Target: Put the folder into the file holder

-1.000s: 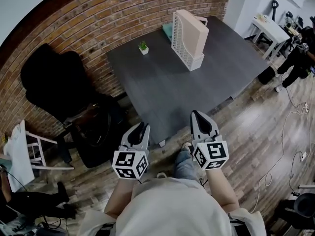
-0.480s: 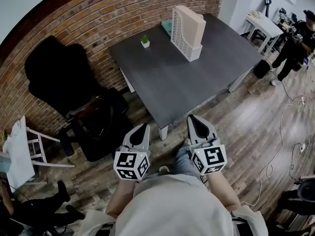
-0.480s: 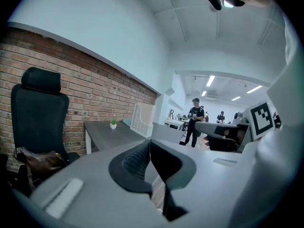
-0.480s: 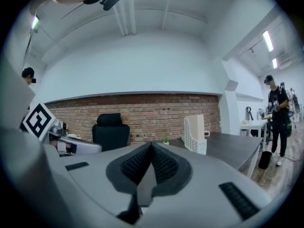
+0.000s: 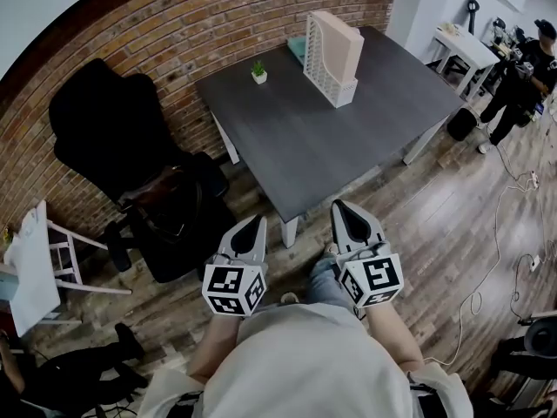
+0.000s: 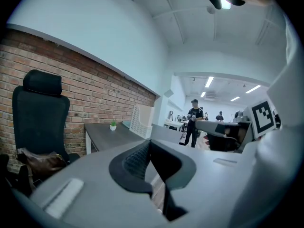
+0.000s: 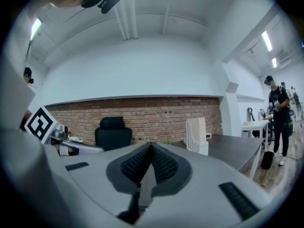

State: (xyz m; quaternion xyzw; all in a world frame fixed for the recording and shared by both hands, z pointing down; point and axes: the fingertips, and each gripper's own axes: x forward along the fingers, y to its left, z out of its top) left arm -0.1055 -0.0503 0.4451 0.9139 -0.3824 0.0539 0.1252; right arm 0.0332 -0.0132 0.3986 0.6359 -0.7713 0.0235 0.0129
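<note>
A white file holder [image 5: 327, 56] stands upright at the far side of the dark grey table [image 5: 305, 138], with a pale beige folder [image 5: 345, 35] standing inside it. Both grippers hang close to the person's body, in front of the table's near corner and well short of the holder. My left gripper [image 5: 257, 224] is shut with nothing between its jaws, and my right gripper [image 5: 343, 208] is shut and empty too. The left gripper view has the file holder [image 6: 142, 119] far off beyond my closed left gripper [image 6: 150, 142]. The right gripper view looks past the shut right gripper [image 7: 152, 146] to the file holder [image 7: 197, 136].
A small potted plant [image 5: 259, 73] and a teal item [image 5: 296, 49] sit on the table's far edge by the brick wall. A black office chair [image 5: 104, 133] with a bag [image 5: 165, 200] stands left of the table. A person [image 5: 522, 68], a white desk [image 5: 468, 45] and floor cables [image 5: 503, 233] are at the right.
The person has stepped back, so the table and file holder now lie farther from both grippers. The grippers keep their pose beside each other.
</note>
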